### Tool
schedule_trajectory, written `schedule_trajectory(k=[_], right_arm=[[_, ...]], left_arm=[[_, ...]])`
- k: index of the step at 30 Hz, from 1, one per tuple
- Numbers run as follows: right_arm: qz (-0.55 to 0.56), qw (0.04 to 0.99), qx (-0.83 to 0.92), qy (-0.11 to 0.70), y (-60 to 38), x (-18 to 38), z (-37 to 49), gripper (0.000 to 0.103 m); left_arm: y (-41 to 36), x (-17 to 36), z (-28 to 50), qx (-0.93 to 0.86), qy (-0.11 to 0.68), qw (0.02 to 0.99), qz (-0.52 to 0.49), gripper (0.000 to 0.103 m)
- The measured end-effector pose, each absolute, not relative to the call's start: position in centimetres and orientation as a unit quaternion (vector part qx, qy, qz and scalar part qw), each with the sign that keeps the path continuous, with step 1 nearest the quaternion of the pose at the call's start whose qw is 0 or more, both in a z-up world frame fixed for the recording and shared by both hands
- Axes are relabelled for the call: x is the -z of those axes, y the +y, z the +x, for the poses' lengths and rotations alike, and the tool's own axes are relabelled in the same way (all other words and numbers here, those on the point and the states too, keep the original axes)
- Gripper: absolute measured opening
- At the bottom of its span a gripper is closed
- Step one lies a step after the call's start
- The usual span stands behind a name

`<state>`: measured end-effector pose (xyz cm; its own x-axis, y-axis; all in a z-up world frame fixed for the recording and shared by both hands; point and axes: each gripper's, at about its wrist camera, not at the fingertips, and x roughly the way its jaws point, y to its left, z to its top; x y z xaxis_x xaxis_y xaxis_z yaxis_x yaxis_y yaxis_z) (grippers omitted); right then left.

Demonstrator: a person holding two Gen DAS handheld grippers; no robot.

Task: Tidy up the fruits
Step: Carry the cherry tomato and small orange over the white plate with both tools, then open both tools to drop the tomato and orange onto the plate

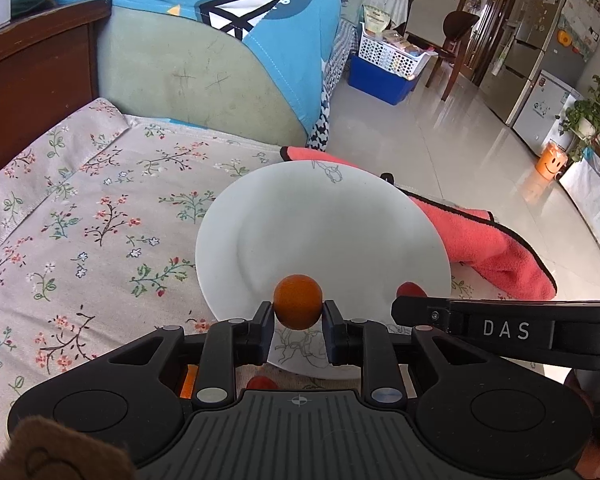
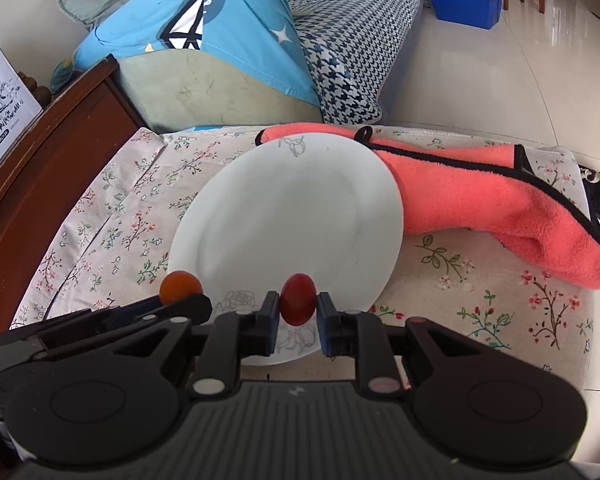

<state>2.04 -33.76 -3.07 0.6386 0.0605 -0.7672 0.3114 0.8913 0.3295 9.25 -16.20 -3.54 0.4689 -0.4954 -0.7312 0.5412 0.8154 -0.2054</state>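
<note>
A white plate [image 1: 340,220] [image 2: 292,200] lies on the flowered cloth, bare inside. My left gripper [image 1: 299,312] is shut on a small orange fruit [image 1: 298,301] and holds it over the plate's near rim. My right gripper [image 2: 298,307] is shut on a small red fruit [image 2: 298,299], also above the near rim. From the right wrist view the orange fruit [image 2: 180,286] shows at the left, over the plate's left edge. From the left wrist view the red fruit [image 1: 410,290] peeks above the right gripper's black arm. Another red fruit [image 1: 260,383] lies low behind my left fingers.
A pink towel [image 2: 500,216] [image 1: 484,240] lies at the plate's right, partly under its rim. Blue and green cushions [image 1: 204,60] and a dark wooden frame [image 1: 32,80] stand behind. Shiny tiled floor [image 1: 440,128] drops away at the right, with a basket on a blue bin [image 1: 384,68].
</note>
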Motion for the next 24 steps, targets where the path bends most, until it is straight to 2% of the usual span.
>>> schedule_trajectory(k=[9, 12, 14, 15, 16, 18, 24], right_arm=[[0.230, 0.875, 0.082, 0.418, -34.2, 3.9, 3.5, 0.021], [0.239, 0.874, 0.085, 0.414, -34.3, 3.9, 3.7, 0.023], [0.244, 0.874, 0.089, 0.411, -34.3, 3.9, 3.8, 0.024], [0.246, 0.874, 0.091, 0.410, -34.4, 3.9, 3.8, 0.024], [0.247, 0.874, 0.093, 0.409, -34.4, 3.8, 3.7, 0.024], [0.248, 0.875, 0.096, 0.404, -34.5, 3.4, 3.6, 0.024], [0.237, 0.888, 0.096, 0.382, -34.5, 1.8, 3.1, 0.029]], left_arm=[[-17.0, 4.7, 10.0, 0.297, 0.421, 0.856, 0.038, 0.024], [-17.2, 4.3, 9.9, 0.295, 0.418, 0.858, 0.043, 0.028], [-17.2, 4.0, 9.7, 0.297, 0.415, 0.859, 0.043, 0.034], [-17.2, 3.7, 9.6, 0.296, 0.412, 0.861, 0.045, 0.042], [-17.2, 3.5, 9.4, 0.294, 0.408, 0.863, 0.048, 0.055], [-17.2, 2.7, 9.1, 0.287, 0.391, 0.873, 0.058, 0.069], [-17.0, 0.7, 8.2, 0.281, 0.372, 0.882, 0.074, 0.084]])
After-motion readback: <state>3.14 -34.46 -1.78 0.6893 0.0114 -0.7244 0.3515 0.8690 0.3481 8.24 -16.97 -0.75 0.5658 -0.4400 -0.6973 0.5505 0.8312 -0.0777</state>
